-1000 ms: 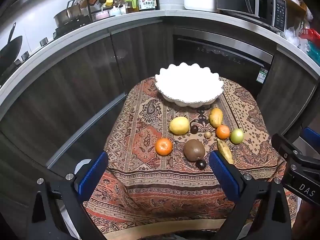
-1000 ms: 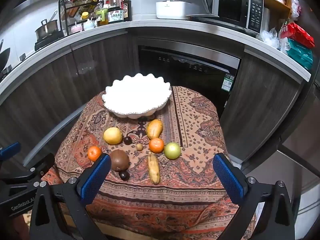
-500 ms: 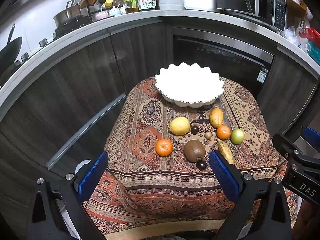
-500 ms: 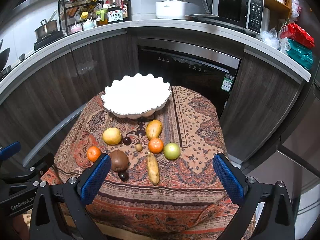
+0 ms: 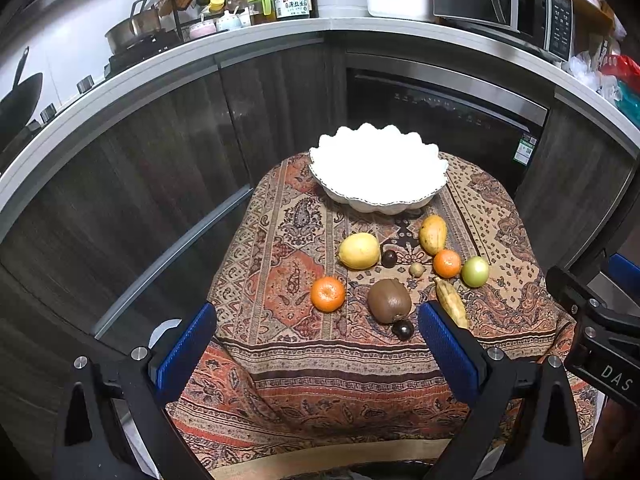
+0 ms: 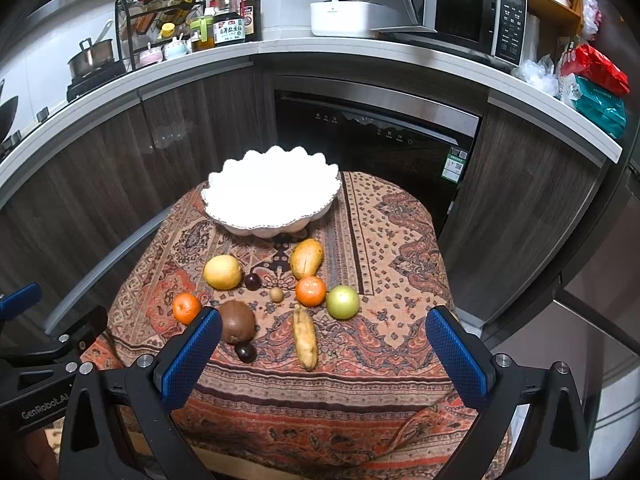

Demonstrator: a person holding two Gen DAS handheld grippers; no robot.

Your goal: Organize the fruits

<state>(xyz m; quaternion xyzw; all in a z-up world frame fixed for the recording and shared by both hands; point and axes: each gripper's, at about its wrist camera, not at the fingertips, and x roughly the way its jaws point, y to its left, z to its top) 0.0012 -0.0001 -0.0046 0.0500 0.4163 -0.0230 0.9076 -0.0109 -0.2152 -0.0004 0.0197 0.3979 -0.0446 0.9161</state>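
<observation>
An empty white scalloped bowl stands at the far side of a small table under a patterned cloth. In front of it lie a lemon, a mango, two oranges, a green apple, a kiwi, a small banana and several small dark and tan fruits. My left gripper is open and empty above the table's near edge. My right gripper is open and empty, over the near right side.
Dark cabinets and a built-in dishwasher curve behind the table. The counter above holds a spice rack, bottles, a rice cooker and a microwave. The other gripper's body shows at the right edge of the left wrist view.
Almost nothing differs. Both views have shifted very slightly; the fruits and bowl lie where they were and both grippers stay open.
</observation>
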